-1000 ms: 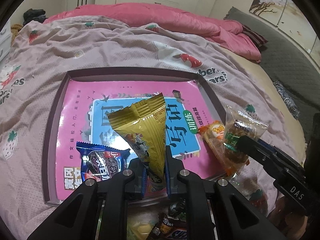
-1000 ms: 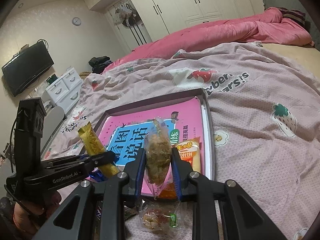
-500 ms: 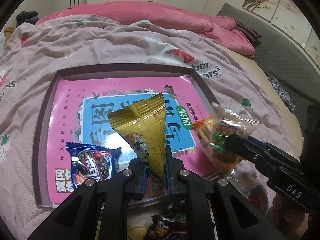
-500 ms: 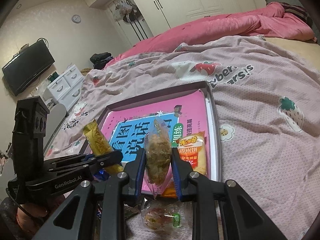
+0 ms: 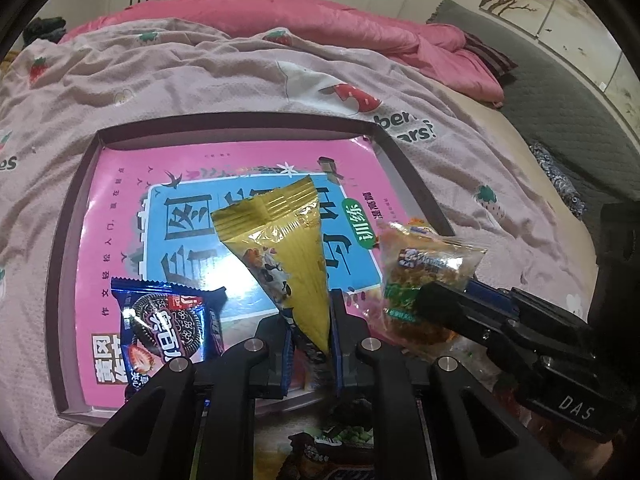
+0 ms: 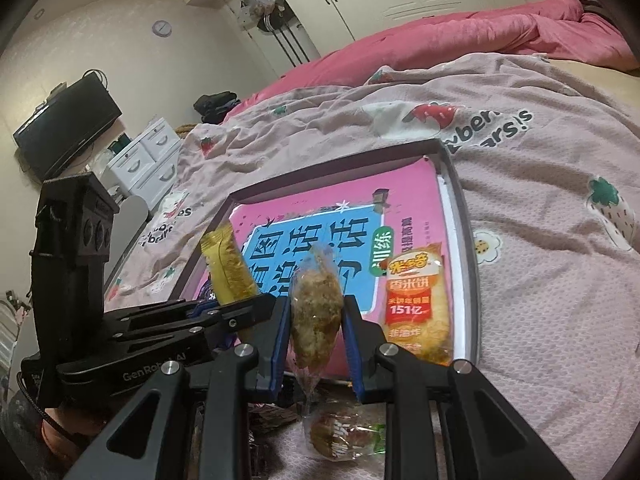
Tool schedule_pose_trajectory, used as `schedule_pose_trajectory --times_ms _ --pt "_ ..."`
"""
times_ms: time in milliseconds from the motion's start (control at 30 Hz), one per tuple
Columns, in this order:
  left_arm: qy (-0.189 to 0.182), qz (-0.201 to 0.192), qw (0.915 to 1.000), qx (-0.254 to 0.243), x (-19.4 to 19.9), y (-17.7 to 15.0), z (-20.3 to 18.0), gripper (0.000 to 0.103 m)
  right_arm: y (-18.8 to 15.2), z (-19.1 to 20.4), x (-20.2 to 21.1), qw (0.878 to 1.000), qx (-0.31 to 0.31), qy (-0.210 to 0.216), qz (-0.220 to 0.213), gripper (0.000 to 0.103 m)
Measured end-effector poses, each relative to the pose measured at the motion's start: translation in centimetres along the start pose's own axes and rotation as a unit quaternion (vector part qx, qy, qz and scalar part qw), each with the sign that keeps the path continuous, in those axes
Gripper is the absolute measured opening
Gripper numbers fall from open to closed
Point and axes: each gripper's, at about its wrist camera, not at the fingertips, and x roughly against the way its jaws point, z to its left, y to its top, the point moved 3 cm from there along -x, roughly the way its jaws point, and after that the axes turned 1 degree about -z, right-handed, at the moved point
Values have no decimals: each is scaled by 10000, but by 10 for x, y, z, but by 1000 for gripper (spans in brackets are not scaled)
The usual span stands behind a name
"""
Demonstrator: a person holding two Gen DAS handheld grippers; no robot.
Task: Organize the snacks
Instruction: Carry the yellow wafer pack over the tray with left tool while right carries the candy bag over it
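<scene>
My left gripper (image 5: 311, 322) is shut on a yellow snack packet (image 5: 286, 248), held upright above the near edge of a shallow brown tray (image 5: 240, 130) lined with a pink book. My right gripper (image 6: 316, 320) is shut on a clear-wrapped brown cake (image 6: 316, 312), held over the tray's near right part; it also shows in the left wrist view (image 5: 424, 280). In the tray lie a blue Oreo packet (image 5: 168, 324) at the near left and an orange rice-cracker packet (image 6: 416, 308) at the near right. The yellow packet also shows in the right wrist view (image 6: 228, 268).
The tray rests on a bed with a pink strawberry-print sheet (image 5: 200, 80) and a pink duvet (image 5: 320, 16) behind. More wrapped snacks lie on the sheet below the grippers (image 6: 344, 436), (image 5: 340, 452). White drawers (image 6: 148, 156) and a TV (image 6: 64, 128) stand at the left.
Both grippers have moved forward and lower over the tray with their packets still held. The right gripper with the cake has come closer to the left one.
</scene>
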Motion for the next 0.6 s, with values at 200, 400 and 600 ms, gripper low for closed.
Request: schedule_pose_trajectory --times_ms 200,400,600 --pt "21 15 10000 41 -1 0 3 15 1 2 -7 9999 103 -104 7 26" --pt "45 38 10000 59 -2 0 4 17 2 -1 -13 9994 177 -298 49 26" --pt "36 72 9999 150 -4 0 11 18 1 2 -17 9994 241 -200 140 27"
